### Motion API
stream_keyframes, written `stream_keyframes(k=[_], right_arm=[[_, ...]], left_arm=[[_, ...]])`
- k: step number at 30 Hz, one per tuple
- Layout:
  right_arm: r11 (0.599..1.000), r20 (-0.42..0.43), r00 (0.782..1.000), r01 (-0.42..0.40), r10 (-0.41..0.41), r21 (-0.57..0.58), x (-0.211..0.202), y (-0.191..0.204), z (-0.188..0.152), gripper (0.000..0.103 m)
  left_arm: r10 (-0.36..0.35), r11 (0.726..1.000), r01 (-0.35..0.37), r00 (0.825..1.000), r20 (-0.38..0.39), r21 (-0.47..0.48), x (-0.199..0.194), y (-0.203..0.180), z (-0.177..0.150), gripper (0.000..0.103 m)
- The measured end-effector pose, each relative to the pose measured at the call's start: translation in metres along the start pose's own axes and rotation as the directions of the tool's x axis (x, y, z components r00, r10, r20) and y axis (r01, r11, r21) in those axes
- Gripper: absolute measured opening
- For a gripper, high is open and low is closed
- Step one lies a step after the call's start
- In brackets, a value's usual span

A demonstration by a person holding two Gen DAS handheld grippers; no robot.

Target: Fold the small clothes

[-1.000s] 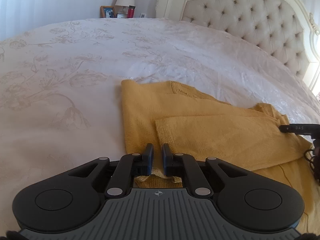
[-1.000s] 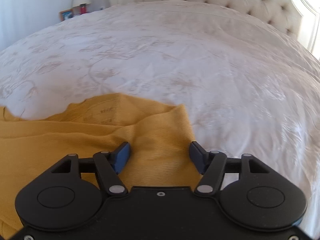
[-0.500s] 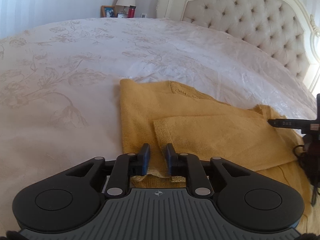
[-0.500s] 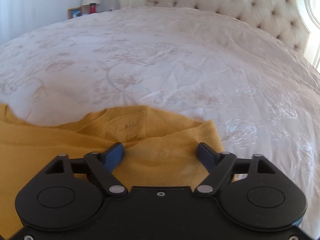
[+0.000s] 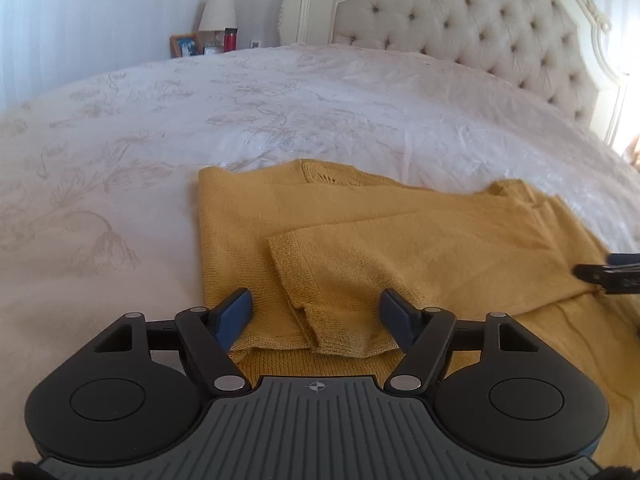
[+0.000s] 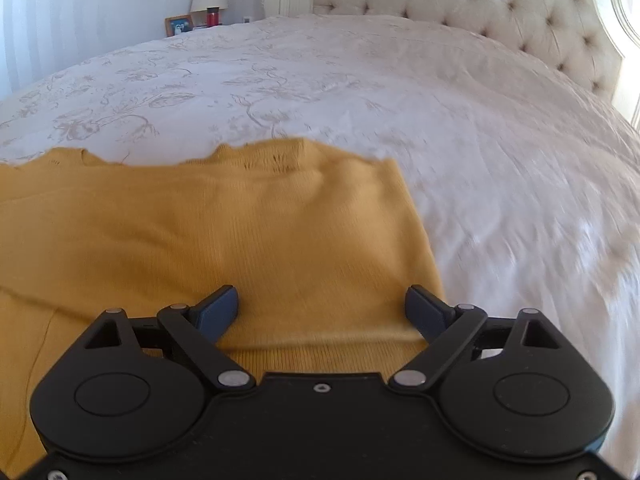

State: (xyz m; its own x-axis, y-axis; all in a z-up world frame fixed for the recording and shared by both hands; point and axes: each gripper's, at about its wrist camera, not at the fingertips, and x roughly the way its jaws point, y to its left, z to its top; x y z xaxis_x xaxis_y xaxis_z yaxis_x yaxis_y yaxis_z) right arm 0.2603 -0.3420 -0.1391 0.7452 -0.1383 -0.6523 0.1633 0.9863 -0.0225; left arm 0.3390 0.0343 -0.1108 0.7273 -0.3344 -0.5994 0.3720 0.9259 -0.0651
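Observation:
A mustard-yellow knit top (image 5: 360,232) lies flat on the white bedspread (image 5: 120,160), with one sleeve (image 5: 328,280) folded across its body. My left gripper (image 5: 316,316) is open just above the sleeve cuff, which lies loose between the jaws. My right gripper (image 6: 320,308) is open and empty over the top's right part (image 6: 240,240), near its right edge. The right gripper's fingers also show at the right edge of the left wrist view (image 5: 608,272).
The bedspread (image 6: 440,120) spreads wide around the garment. A tufted cream headboard (image 5: 480,28) stands at the back right. A nightstand with a lamp (image 5: 218,12), a picture frame (image 5: 184,45) and a red bottle (image 5: 230,39) is far back.
My left gripper has opened and let go of the sleeve cuff, which now lies on the top. My right gripper stayed open and drew back, so more of the garment shows.

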Motion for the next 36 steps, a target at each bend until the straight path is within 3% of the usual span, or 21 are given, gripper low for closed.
stream_keyframes(k=[12, 15, 18, 22, 28, 31, 36], right_arm=[[0.996, 0.093, 0.995, -0.035, 0.027, 0.087, -0.009, -0.008, -0.030, 0.099], [0.995, 0.105, 0.994, -0.032, 0.022, 0.089, -0.010, -0.008, -0.033, 0.099], [0.996, 0.112, 0.994, -0.024, 0.014, 0.087, -0.009, -0.006, -0.033, 0.099], [0.996, 0.114, 0.993, -0.024, 0.014, 0.089, -0.009, -0.007, -0.034, 0.099], [0.995, 0.109, 0.994, -0.030, 0.020, 0.092, -0.008, -0.008, -0.034, 0.099], [0.994, 0.095, 0.995, -0.045, 0.036, 0.095, -0.008, -0.009, -0.033, 0.102], [0.992, 0.064, 0.995, -0.087, 0.081, 0.094, -0.009, -0.014, -0.030, 0.102]], left_arm=[[0.063, 0.998, -0.063, 0.996, 0.065, -0.006, -0.002, -0.001, -0.010, 0.073], [0.066, 0.996, -0.061, 0.994, 0.082, -0.061, -0.005, 0.008, -0.012, 0.072], [0.069, 0.988, -0.053, 0.992, 0.106, -0.146, -0.010, 0.022, -0.015, 0.065], [0.119, 0.968, -0.092, 0.987, 0.107, -0.234, -0.015, 0.033, -0.018, 0.065], [0.191, 0.973, -0.186, 0.981, 0.031, -0.137, -0.011, 0.018, -0.009, 0.066], [0.212, 0.971, -0.213, 0.977, -0.025, -0.104, -0.027, 0.010, -0.011, 0.066], [0.162, 0.981, -0.173, 0.980, -0.117, -0.090, -0.075, -0.006, -0.044, 0.068]])
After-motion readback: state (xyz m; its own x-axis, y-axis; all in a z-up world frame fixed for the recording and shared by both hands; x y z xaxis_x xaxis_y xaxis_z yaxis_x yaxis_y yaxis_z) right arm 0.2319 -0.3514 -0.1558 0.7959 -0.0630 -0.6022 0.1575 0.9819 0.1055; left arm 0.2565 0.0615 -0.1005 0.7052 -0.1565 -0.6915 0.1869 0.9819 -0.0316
